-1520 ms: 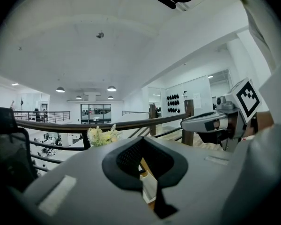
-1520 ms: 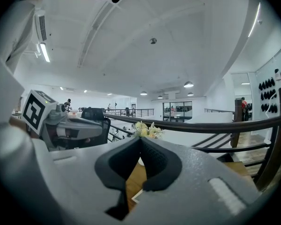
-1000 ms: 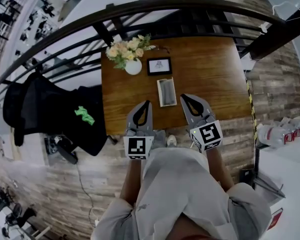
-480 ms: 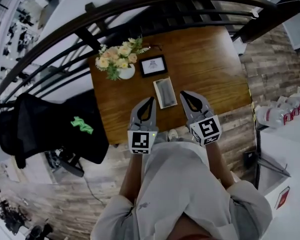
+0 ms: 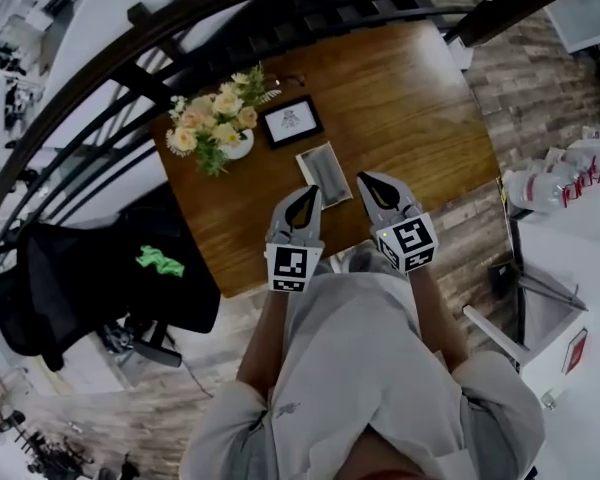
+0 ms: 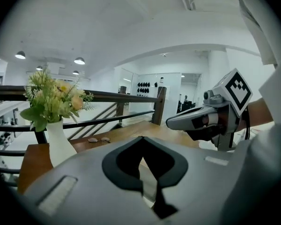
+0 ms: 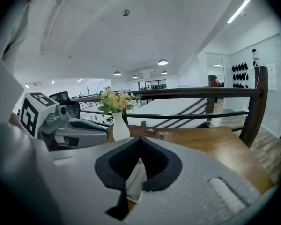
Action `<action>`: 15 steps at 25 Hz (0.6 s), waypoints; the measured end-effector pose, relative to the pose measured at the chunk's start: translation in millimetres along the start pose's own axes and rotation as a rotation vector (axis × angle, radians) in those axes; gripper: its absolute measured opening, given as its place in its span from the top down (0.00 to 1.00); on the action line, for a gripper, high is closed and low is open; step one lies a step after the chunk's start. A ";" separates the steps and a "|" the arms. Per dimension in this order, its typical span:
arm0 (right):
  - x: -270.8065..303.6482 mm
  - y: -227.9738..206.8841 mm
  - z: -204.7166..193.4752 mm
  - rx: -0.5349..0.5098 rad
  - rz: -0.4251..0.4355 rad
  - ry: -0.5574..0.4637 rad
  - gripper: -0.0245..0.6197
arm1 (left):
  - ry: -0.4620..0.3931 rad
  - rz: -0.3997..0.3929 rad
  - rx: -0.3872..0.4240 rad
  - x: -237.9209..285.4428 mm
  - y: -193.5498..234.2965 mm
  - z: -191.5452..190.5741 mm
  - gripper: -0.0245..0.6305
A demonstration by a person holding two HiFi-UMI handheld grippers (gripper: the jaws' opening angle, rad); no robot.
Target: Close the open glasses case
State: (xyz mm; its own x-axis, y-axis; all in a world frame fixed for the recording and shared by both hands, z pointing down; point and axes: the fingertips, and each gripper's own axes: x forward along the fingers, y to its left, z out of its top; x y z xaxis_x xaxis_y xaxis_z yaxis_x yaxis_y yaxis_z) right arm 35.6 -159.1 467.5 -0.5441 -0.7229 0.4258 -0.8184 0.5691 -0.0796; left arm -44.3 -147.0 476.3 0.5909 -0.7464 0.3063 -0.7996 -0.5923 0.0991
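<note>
- Case (image 5: 325, 171): lies open on the surface (image 5: 420, 108), toward its near edge, just ahead of both gripper tips. Grey lining faces up inside a pale rim.
- Left gripper (image 5: 313, 190): jaws together at the tips, nothing held. Right gripper (image 5: 364, 177): the same — tips meeting, empty. Both hover over the surface, apart from the case.
- Handling, as a judgement: a light, stiff shell on smooth wood. It will likely slide if pushed from one side only. The hinge side cannot be told from these views.
- Hold: brace one long side with one gripper and swing the lid over with the closed tips of the other. Press on the lid's free edge, not at the hinge. A snap or magnet closure may need a firm last push.
- Surroundings: a frame (image 5: 288, 121) stands just behind the case. A vase (image 5: 237, 146) of flowers (image 5: 208, 120) stands to the frame's left. Two small items (image 7: 155, 134) lie at the far edge, by the railing (image 5: 180, 38).
- Obstructions: none between the grippers and the case. The frame is the nearest risk — a case shoved away could knock it. The vase looks top-heavy and fragile.
</note>
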 end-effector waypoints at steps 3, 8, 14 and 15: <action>9.2 0.0 -12.8 0.009 -0.020 0.033 0.96 | 0.030 -0.026 -0.012 7.8 2.2 -14.7 0.94; 16.1 -5.1 -36.0 0.033 -0.037 0.081 0.96 | 0.072 -0.057 -0.024 23.4 -0.4 -35.9 0.94; 25.9 -10.0 -62.7 0.048 -0.032 0.137 0.96 | 0.129 -0.073 -0.025 37.7 -3.1 -61.7 0.94; 28.3 -11.3 -66.8 0.051 -0.028 0.145 0.96 | 0.138 -0.072 -0.026 40.2 -3.2 -65.8 0.94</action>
State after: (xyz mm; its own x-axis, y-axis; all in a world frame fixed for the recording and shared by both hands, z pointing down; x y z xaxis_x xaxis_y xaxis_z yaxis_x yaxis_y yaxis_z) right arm 41.8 -159.8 540.6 -0.4914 -0.6722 0.5538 -0.8433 0.5261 -0.1097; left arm -25.0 -155.1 550.5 0.6277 -0.6524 0.4247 -0.7593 -0.6334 0.1494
